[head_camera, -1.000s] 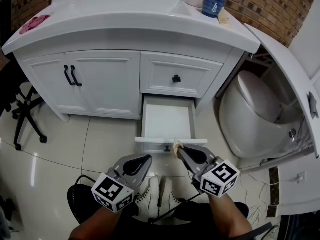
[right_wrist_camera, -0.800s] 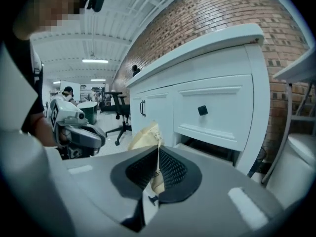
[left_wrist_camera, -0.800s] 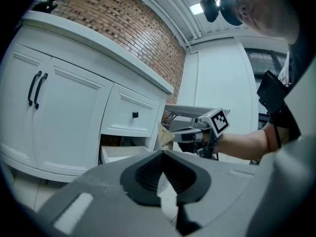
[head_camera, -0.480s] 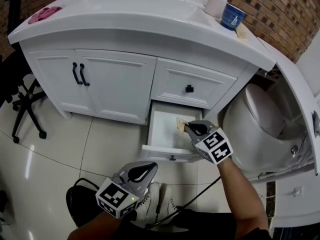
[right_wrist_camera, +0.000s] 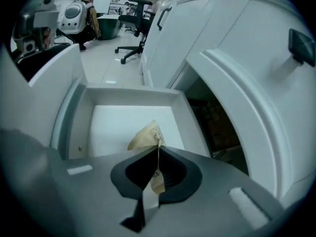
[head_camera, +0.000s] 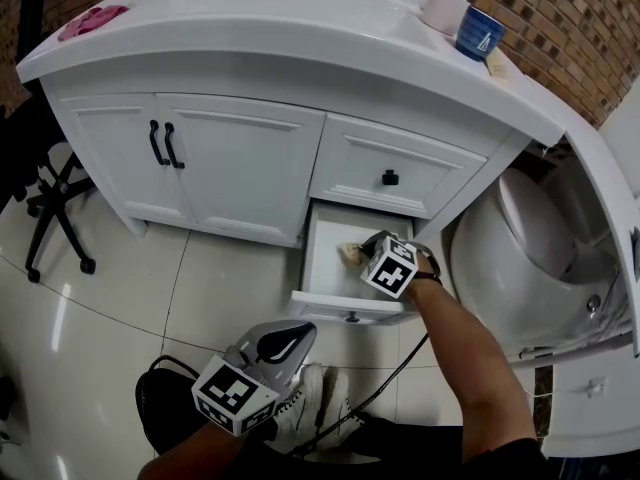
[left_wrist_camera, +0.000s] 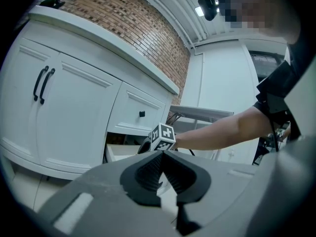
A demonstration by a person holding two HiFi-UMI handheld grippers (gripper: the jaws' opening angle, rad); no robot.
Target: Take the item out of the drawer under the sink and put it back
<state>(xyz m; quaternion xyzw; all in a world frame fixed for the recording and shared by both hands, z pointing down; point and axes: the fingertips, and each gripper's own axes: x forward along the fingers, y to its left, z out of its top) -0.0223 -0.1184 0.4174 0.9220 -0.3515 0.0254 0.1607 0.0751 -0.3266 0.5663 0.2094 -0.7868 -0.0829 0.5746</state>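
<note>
The lower drawer [head_camera: 326,240] under the sink stands pulled out, white inside. My right gripper [head_camera: 362,249] reaches down into it, shut on a small tan paper packet [head_camera: 349,254]. In the right gripper view the packet [right_wrist_camera: 146,137] sticks out from between the pressed jaws of the right gripper [right_wrist_camera: 158,151], above the drawer floor [right_wrist_camera: 123,120]. My left gripper [head_camera: 285,339] hangs low near the person's shoes, shut with nothing in it. In the left gripper view its jaws [left_wrist_camera: 162,155] meet, and the right gripper's marker cube [left_wrist_camera: 163,135] shows at the drawer [left_wrist_camera: 121,152].
The white vanity [head_camera: 230,158] has double doors with black handles [head_camera: 165,143] and an upper drawer with a black knob [head_camera: 390,177]. Cups [head_camera: 478,32] stand on the counter. A toilet [head_camera: 520,258] is at the right, an office chair [head_camera: 50,218] at the left, a cable [head_camera: 385,383] on the floor.
My right gripper has moved forward with the packet, from above the drawer's front down into the drawer. The left gripper has stayed where it was.
</note>
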